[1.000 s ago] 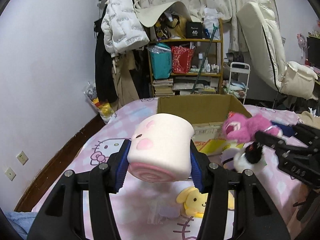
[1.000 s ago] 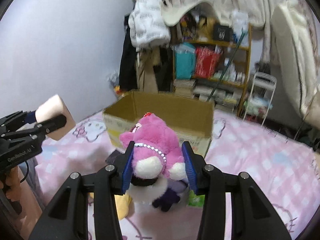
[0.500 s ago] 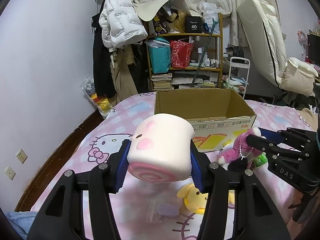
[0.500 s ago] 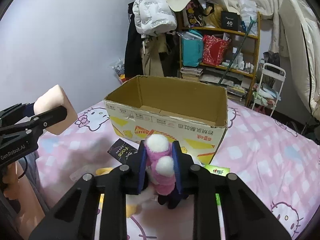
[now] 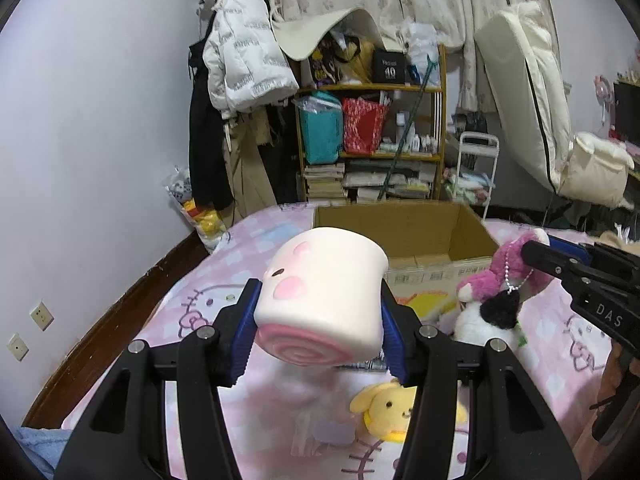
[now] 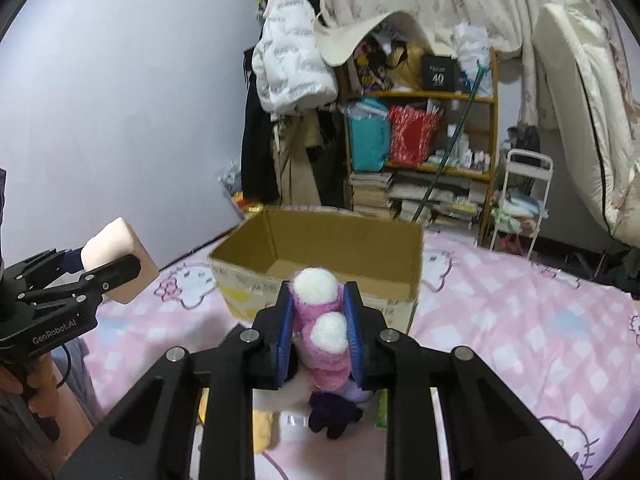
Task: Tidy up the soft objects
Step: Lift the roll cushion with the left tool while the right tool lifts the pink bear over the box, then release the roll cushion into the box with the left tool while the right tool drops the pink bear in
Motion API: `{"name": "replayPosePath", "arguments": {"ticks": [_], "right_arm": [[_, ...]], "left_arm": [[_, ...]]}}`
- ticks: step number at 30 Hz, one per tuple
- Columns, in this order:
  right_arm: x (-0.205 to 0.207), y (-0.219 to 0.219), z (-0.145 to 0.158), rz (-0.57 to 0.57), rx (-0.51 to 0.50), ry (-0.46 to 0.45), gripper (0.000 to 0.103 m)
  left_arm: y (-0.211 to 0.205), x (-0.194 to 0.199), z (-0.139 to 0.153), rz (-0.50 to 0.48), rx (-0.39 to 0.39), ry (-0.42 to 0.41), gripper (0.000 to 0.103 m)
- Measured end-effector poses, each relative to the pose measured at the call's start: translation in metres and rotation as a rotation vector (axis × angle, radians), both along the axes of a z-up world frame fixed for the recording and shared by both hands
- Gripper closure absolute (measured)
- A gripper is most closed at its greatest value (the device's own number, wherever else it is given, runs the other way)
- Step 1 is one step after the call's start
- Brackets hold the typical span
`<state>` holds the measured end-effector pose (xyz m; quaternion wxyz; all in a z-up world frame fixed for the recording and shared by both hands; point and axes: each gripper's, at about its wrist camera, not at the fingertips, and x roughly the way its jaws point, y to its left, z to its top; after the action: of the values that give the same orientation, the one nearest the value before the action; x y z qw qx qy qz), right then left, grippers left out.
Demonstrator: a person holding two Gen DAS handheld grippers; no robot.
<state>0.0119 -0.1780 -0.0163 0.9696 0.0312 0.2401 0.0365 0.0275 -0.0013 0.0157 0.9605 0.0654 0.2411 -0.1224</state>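
Mid-carry, both loads lifted clear of the bed [image 6: 520, 320]. Left gripper [image 5: 320, 320] jaws pinching the roll plush [image 5: 324, 296]; right gripper [image 6: 318, 322] jaws just closed, pinching the pink bear [image 6: 320, 320] short of the box's [image 6: 320, 240] near wall. Next: forward over the rim, then release inside.

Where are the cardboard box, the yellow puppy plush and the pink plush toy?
cardboard box [image 6: 320, 236]: right wrist view, inner back wall.
yellow puppy plush [image 5: 390, 406]: left wrist view, its face.
pink plush toy [image 6: 320, 334]: right wrist view, pink fur between the pads.
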Motion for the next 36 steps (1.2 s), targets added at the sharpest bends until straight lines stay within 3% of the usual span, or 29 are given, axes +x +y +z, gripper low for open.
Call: {"name": "replayPosePath", "arguments": {"ticks": [11, 17, 23, 28, 36], "right_arm": [[0.010, -0.018, 0.047, -0.040, -0.023, -0.105, 0.078], [0.029, -0.023, 0.060, -0.040, -0.055, -0.145, 0.078], [0.060, -0.028, 0.072, -0.043, -0.088, -0.183, 0.078], [0.086, -0.026, 0.069, -0.044, -0.130, -0.182, 0.078], [0.117, -0.030, 0.019, -0.051, -0.107, -0.042, 0.078]], "left_arm": [[-0.015, 0.022, 0.048, -0.015, -0.015, -0.122, 0.049], [-0.029, 0.047, 0.060, -0.030, -0.006, -0.167, 0.049], [-0.040, 0.082, 0.061, -0.033, -0.019, -0.159, 0.049], [-0.045, 0.106, 0.046, -0.031, -0.016, -0.120, 0.049], [-0.055, 0.136, -0.002, -0.077, 0.009, 0.034, 0.046]]}}
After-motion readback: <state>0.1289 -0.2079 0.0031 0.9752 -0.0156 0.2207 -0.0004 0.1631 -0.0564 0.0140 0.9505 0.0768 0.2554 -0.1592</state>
